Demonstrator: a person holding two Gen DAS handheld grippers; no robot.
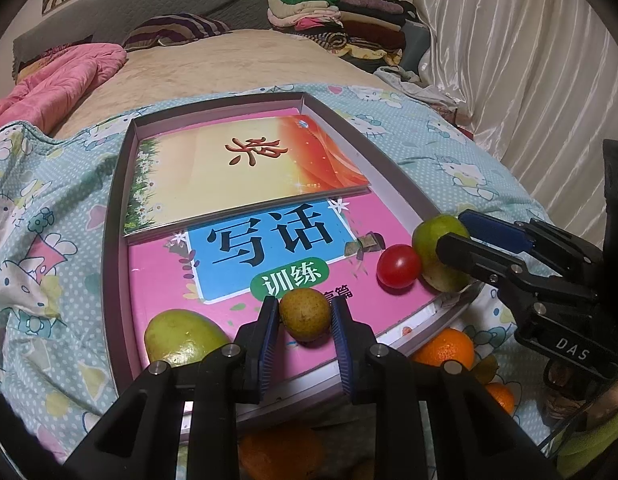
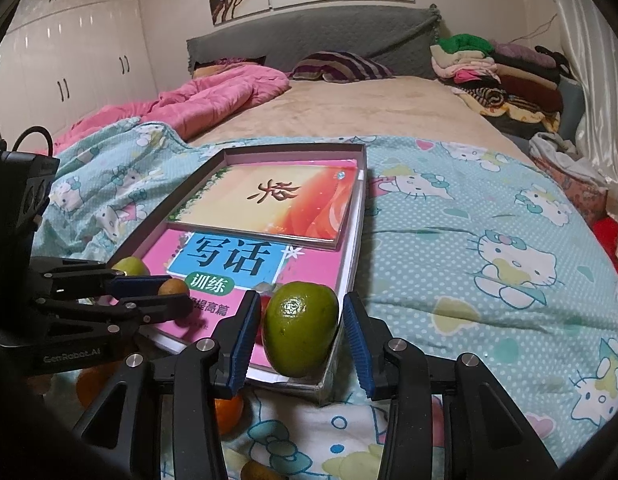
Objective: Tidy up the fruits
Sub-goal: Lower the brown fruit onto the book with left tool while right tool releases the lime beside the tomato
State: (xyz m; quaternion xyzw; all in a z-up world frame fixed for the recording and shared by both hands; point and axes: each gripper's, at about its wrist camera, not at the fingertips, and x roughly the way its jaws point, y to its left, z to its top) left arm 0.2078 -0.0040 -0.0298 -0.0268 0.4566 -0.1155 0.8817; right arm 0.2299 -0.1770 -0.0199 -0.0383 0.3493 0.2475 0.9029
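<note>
The left gripper (image 1: 305, 320) is sitting low over the near end of the shallow box (image 1: 109, 248) on the bed, with a small brownish fruit (image 1: 305, 314) lying squarely between its blue pads (image 1: 269, 332). The pads are pressing on, or almost on, the fruit's two sides, so the gripper looks clamped on it, though whether the fruit is lifted off the pink book (image 1: 245, 280) cannot be told.

The right gripper (image 2: 303, 332) is standing with its jaws apart around a green citrus (image 2: 301, 328) at the box's near right corner. A clear gap is showing on each side of that fruit, so it is straddled but not held. The citrus is lying dead ahead of the gripper, its longer axis running roughly upright in the right wrist view, and the jaws would be closing across its narrower width.

A red tomato (image 1: 399, 266) is resting just beside the citrus, nearly touching it. Another green fruit (image 1: 181, 338) is lying left of the left gripper, and oranges (image 1: 445, 350) are waiting on the blanket (image 2: 469, 240) outside the box.
</note>
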